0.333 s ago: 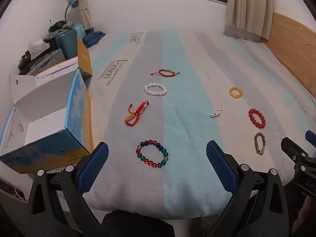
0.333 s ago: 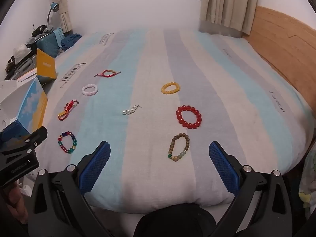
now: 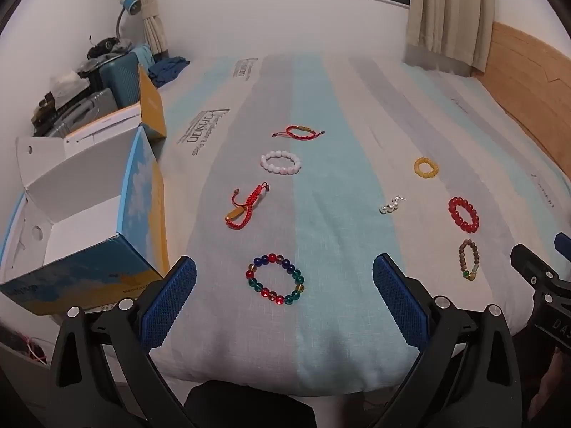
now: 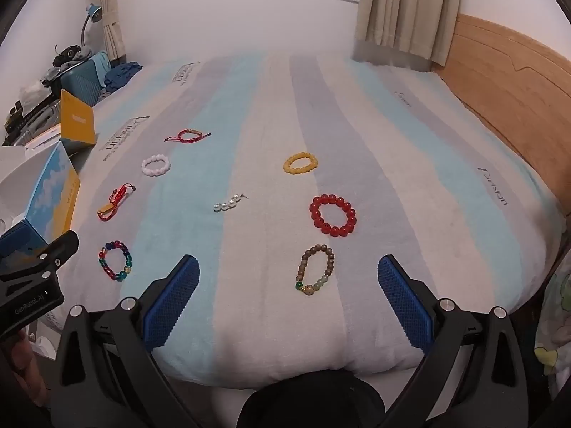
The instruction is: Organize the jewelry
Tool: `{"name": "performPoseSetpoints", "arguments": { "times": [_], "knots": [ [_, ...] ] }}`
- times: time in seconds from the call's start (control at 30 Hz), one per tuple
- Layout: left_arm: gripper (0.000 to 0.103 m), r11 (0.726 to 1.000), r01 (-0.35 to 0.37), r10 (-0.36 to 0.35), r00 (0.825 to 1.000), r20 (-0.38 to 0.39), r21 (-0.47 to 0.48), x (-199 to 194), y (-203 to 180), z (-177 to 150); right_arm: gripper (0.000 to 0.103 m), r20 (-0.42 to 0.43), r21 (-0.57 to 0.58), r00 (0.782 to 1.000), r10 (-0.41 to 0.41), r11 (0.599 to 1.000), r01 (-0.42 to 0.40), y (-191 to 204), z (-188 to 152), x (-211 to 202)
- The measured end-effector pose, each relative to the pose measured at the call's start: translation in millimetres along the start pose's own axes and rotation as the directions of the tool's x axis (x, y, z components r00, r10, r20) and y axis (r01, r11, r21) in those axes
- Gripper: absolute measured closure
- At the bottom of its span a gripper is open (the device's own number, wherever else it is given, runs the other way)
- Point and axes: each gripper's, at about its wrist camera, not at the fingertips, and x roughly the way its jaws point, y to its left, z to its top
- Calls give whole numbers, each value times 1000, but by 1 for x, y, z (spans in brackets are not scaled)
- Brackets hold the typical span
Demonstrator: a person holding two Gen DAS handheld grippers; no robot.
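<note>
both tools [image 3: 283, 292] [image 4: 287, 294] wide apart, empty, above striped bed [image 4: 249, 107].

Blue desk lamp [image 3: 132, 5] above suitcases [image 3: 117, 82]; beige curtains [image 3: 448, 14].

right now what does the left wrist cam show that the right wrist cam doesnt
Only the left wrist view looks down into the open cardboard box, showing its white inside. Only the right wrist view shows the printed fabric past the bed's right edge and more of the wooden headboard. Both show the striped bed cover with all eight pieces lying loose, among them the multicoloured bead bracelet, the red bead bracelet and the pearl piece. The left gripper and right gripper are both open and empty.
</note>
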Motion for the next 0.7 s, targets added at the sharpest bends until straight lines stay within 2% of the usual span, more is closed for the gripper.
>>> {"name": "performPoseSetpoints", "arguments": {
  "times": [0.7],
  "knots": [
    [6,1000,15,-15,1000,-2,9,0,-1,-1,7,-5,11,1000,1,1000,-1,-6,-4,-1]
  ]
}}
